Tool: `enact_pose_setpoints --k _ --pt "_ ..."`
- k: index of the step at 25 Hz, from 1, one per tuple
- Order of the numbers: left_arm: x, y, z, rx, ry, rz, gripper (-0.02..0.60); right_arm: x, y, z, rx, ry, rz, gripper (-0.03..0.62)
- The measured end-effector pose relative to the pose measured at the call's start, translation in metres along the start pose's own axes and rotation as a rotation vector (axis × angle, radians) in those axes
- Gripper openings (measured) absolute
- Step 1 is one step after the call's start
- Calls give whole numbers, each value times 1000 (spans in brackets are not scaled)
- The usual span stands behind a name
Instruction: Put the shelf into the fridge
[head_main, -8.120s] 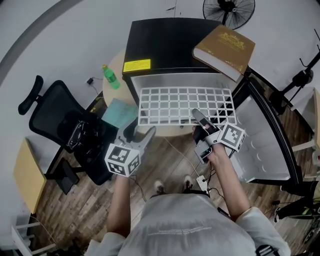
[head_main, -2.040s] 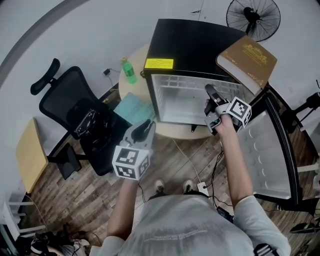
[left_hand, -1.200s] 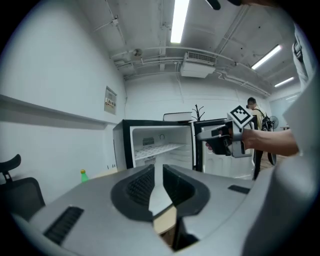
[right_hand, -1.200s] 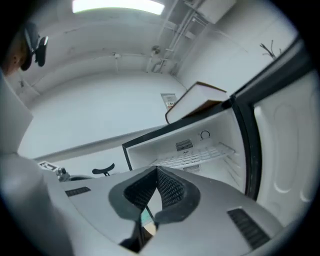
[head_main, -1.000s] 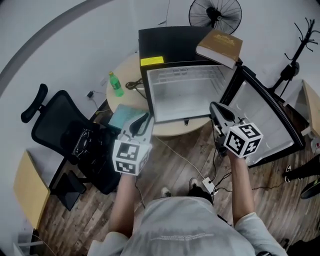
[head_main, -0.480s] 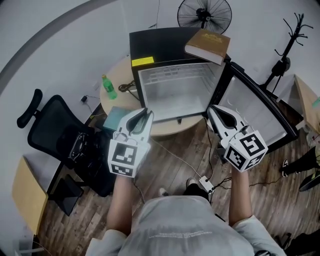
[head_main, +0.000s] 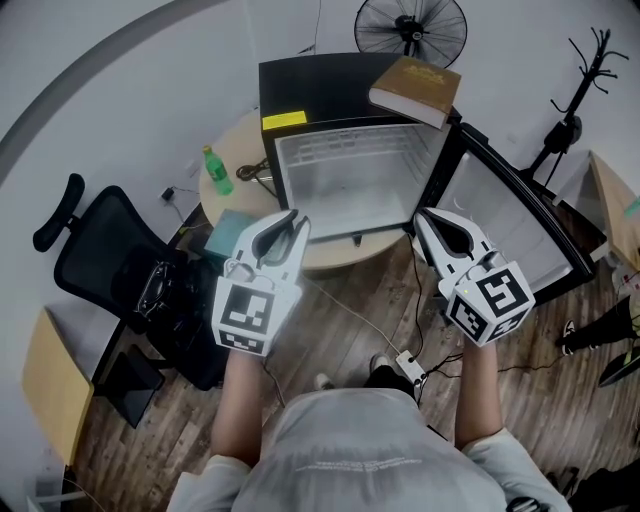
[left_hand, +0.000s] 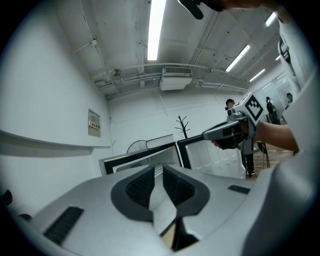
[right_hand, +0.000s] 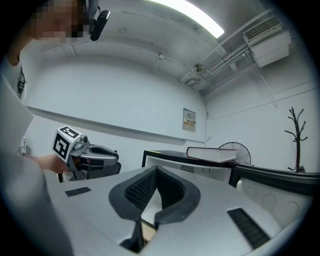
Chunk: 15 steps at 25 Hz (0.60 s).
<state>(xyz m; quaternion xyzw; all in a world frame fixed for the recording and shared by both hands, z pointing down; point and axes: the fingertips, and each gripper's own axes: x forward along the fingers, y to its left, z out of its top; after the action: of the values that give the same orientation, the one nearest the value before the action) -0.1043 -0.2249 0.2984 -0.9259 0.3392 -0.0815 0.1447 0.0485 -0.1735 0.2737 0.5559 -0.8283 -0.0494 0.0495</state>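
Both grippers have pulled back from the fridge (head_main: 300, 95) since the right one was pushing at its mouth. Now the left gripper (head_main: 288, 222) and the right gripper (head_main: 430, 224) hang level side by side over the wooden floor, well apart from the cabinet, each clenched with nothing between its jaws. The shelf (head_main: 335, 150) sits inside the fridge, its white grid just visible toward the back. The door (head_main: 510, 230) stands wide open. A book (head_main: 415, 90) lies across the fridge top's right corner.
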Motion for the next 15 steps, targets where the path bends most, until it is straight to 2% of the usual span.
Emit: enact_pose_setpoints --k 15 --pt "14 7 -17 -4 37 -4 60 22 -9 -17 -6 35 -7 15"
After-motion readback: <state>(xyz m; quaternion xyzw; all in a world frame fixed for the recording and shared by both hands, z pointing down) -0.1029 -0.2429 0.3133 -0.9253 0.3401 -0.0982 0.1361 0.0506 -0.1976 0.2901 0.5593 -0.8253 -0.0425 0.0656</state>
